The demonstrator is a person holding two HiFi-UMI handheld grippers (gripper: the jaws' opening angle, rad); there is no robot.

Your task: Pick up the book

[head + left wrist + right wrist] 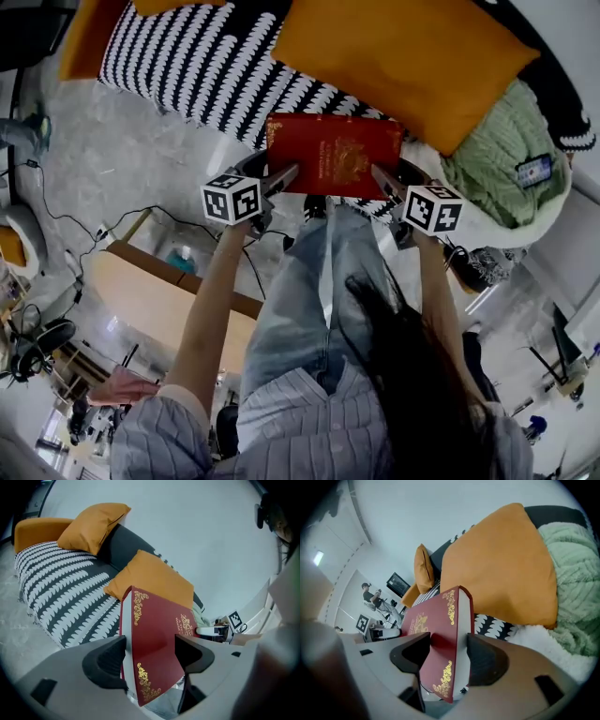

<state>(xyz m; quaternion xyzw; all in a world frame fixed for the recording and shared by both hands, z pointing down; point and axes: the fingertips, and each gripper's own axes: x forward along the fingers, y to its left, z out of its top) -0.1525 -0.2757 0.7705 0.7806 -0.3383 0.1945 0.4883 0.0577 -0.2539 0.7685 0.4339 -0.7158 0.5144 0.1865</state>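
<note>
Because the left tool (150,641) and the right tool (449,639) each clench an opposite end of the red book (333,155), it hangs just in front of the orange cushion (403,61). It is a stiff, likely hefty hardcover, best pinched across its boards.

Wore pale striped shirt (309,422), light blue jeans (300,291); hair (417,375) long, dark. Left claw (150,644), right claw (449,641) were grey, black-padded.

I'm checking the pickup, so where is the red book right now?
Centre of the head view: the red book is held at its ends by the left gripper and right gripper, in front of the orange cushion.
</note>
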